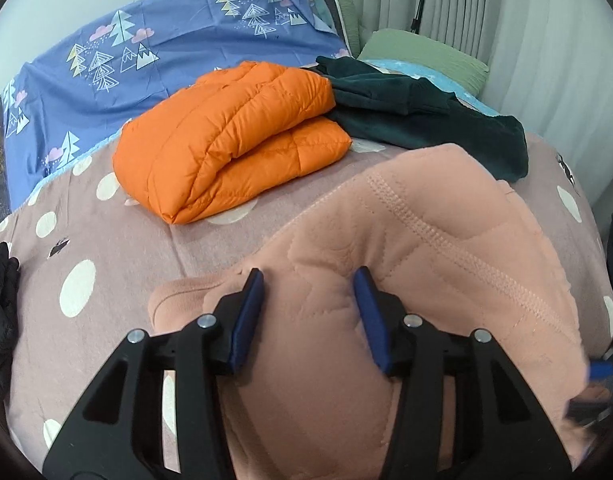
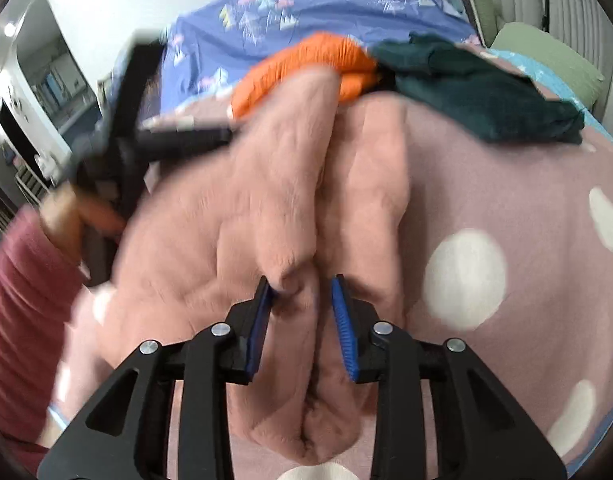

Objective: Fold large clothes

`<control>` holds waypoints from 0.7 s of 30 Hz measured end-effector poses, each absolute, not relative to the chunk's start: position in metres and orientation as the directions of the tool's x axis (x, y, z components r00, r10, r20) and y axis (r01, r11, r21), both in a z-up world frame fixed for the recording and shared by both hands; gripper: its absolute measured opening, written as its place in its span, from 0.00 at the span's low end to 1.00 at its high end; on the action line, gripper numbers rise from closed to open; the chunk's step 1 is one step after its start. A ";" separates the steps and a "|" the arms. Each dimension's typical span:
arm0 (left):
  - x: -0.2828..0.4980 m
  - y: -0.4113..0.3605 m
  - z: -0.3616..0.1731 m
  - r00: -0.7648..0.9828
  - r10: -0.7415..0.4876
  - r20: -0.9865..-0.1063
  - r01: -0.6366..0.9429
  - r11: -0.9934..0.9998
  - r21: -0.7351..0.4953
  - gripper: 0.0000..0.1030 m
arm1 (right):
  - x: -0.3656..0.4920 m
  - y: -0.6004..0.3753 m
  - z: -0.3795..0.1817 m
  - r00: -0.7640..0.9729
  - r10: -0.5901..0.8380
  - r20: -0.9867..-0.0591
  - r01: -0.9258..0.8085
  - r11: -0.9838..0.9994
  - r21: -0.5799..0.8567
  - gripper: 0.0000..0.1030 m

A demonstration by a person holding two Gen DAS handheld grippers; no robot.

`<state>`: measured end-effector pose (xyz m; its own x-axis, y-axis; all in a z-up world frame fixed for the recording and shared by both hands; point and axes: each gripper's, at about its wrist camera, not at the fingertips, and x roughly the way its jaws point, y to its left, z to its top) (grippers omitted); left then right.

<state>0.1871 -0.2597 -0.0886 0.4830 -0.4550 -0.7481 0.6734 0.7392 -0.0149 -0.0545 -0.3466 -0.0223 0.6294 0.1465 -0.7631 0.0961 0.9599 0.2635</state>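
At the near edge of the bed (image 1: 118, 240), on its pink dotted cover, the pink garment (image 1: 406, 248) lies bunched, filling the foreground of both wrist views. Left tool (image 1: 308, 276): fingers spread, fabric bulging up between them, not pinched. Right tool (image 2: 302, 280): fingers also apart, a ridge of folds rising between the blue pads (image 2: 340, 320); whether they press the cloth, cannot tell — frame blurred. In the right view the left tool shows blurred at the garment's left side. Beyond, mid-bed: folded orange puffer jacket (image 1: 230, 136); touching it to the right, dark green garment (image 1: 426, 116). Far side: blue tree-print sheet (image 1: 166, 60); green pillow (image 1: 422, 56) at the far right corner.
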 end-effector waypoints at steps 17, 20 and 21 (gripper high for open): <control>0.185 -0.265 -0.088 0.498 -0.452 -0.740 0.672 0.741 -0.001 0.48 | 0.021 -0.383 -0.056 0.652 0.166 -0.740 0.173 0.917 0.359 0.49; 0.184 -0.260 -0.087 0.502 -0.468 -0.727 0.667 0.744 -0.018 0.48 | 0.021 -0.375 -0.053 0.662 0.122 -0.739 0.177 0.933 0.313 0.49; 0.183 -0.257 -0.085 0.503 -0.478 -0.720 0.666 0.745 -0.029 0.48 | 0.020 -0.373 -0.052 0.667 0.106 -0.738 0.177 0.939 0.294 0.49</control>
<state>0.1833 -0.2572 -0.0847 0.5031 -0.4784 -0.7197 0.6664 0.7450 -0.0295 0.0197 -0.3729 -0.0518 0.6666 0.1056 -0.7379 0.1766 0.9393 0.2940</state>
